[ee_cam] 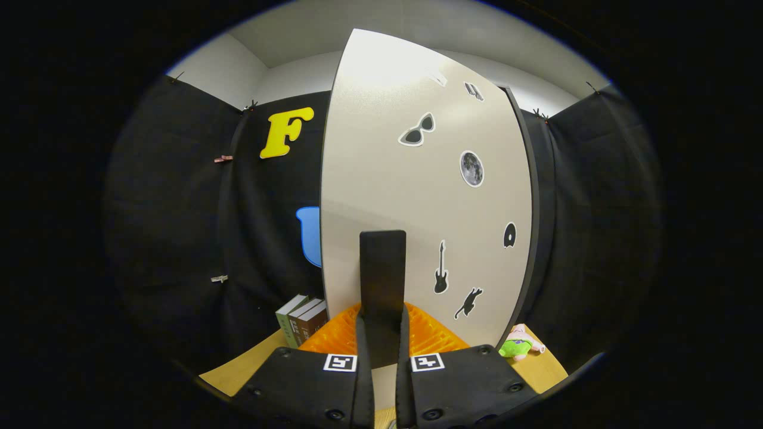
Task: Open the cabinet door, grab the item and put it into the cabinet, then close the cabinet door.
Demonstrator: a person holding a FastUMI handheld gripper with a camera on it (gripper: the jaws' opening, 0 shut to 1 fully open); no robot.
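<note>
The gripper point(382, 333) has its fingers closed narrow on the dark handle point(382, 280) of the cabinet door point(417, 196), which looks shut or barely swung. Right of the door's lower corner, the plush toy point(520, 347) lies on the table point(250, 366), so grabbing, stowing and closing all seem left.

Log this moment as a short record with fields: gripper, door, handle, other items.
gripper: gripper, fingers shut on the black upright handle
door: beige cabinet door with black stickers, just ahead of the fingers
other items: orange ribbed piece behind the fingers; three upright books left of the door; green and pink plush toy on the wooden table, right of the door
</note>
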